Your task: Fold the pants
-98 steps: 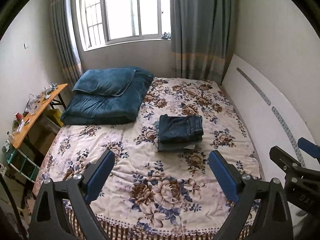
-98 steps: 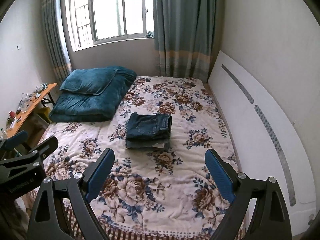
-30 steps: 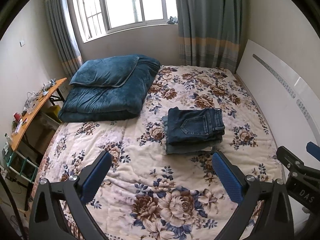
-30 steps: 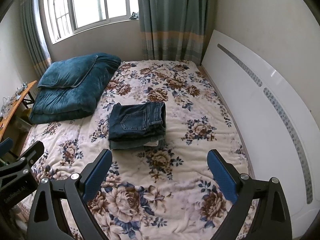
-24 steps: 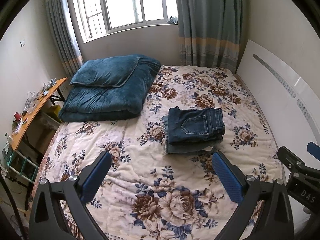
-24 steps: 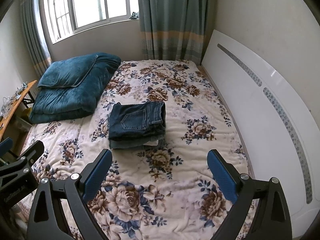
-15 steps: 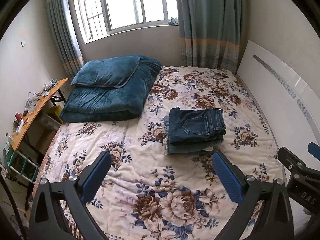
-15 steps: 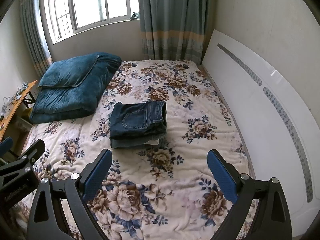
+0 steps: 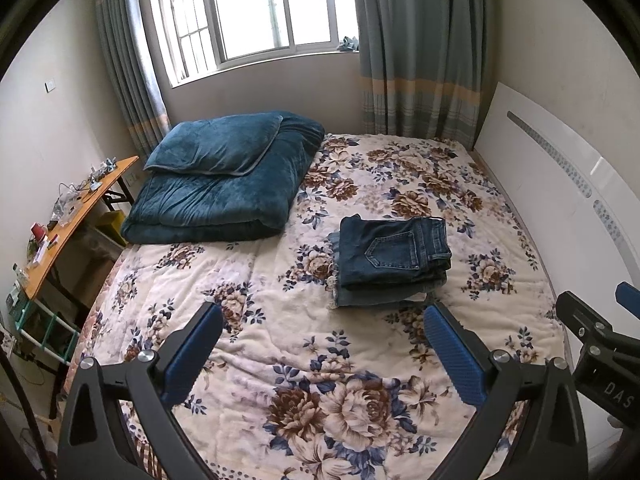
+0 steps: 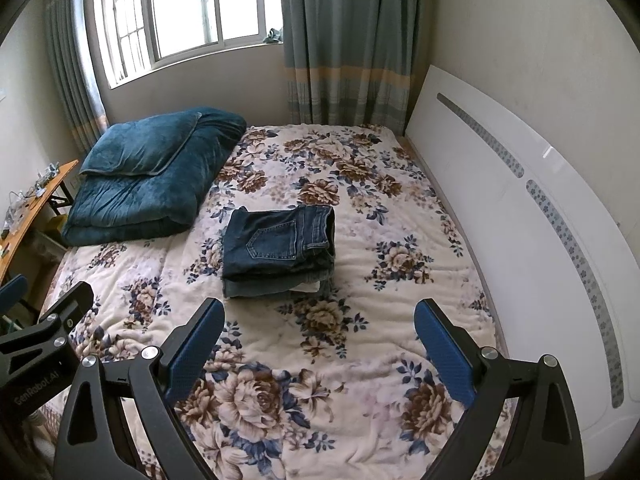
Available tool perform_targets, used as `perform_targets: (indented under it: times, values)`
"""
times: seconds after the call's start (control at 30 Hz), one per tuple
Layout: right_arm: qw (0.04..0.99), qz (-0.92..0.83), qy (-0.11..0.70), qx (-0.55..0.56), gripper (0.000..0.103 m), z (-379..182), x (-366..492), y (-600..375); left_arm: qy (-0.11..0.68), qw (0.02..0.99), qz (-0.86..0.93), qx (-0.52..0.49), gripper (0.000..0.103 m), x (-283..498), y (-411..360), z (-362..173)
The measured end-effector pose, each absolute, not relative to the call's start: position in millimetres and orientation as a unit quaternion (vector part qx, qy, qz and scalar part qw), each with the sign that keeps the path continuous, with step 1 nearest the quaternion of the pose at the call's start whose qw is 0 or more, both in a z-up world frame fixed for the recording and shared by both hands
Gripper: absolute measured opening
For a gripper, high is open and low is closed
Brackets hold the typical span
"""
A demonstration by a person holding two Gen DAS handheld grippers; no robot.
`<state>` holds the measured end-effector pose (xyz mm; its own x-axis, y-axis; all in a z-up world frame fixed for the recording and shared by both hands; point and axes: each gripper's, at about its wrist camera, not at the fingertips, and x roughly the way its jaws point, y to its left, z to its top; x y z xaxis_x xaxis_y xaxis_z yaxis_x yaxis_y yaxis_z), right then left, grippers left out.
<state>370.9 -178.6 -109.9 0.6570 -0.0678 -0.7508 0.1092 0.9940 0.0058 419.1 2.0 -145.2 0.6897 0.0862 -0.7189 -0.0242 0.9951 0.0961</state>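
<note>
Dark blue jeans (image 9: 394,254) lie folded in a neat stack on the floral bed cover (image 9: 280,340), back pocket up; they also show in the right wrist view (image 10: 280,248). My left gripper (image 9: 320,328) is open and empty, held above the near part of the bed, short of the jeans. My right gripper (image 10: 318,324) is open and empty too, above the bed in front of the jeans. The right gripper's side shows at the right edge of the left wrist view (image 9: 600,340).
A folded teal quilt with a pillow (image 9: 224,184) lies at the bed's far left. A white headboard (image 10: 540,220) runs along the right. A wooden side table (image 9: 60,224) with small items stands left of the bed. Window and curtains (image 9: 416,48) at the back.
Both grippers have moved forward and closer to the bed since 3.3 s ago, so the jeans look nearer. In the last second, little has changed. Both stay open.
</note>
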Motion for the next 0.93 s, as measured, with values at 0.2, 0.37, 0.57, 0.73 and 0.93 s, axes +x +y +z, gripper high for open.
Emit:
perform_targets:
  times: [0.2, 0.37, 0.57, 0.73, 0.93]
  values:
    - [0.911, -0.044, 0.409, 0.031, 0.098, -104, 374, -174, 0.392, 0.918, 0.031, 0.04, 0.103, 418, 3, -145]
    - [0.911, -0.043, 0.408, 0.032, 0.098, -102, 373, -173, 0.387, 0.92, 0.035, 0.049, 0.103, 419, -1, -145]
    - [0.912, -0.037, 0.407, 0.035, 0.098, -99, 374, -169, 0.39, 0.919, 0.035, 0.046, 0.103, 420, -7, -144]
    - [0.912, -0.037, 0.406, 0.035, 0.102, -99, 373, -169, 0.395, 0.917, 0.039, 0.046, 0.103, 422, -11, -144]
    - [0.912, -0.036, 0.407, 0.035, 0.102, -99, 372, -169, 0.383, 0.921, 0.047, 0.047, 0.103, 417, -7, -143]
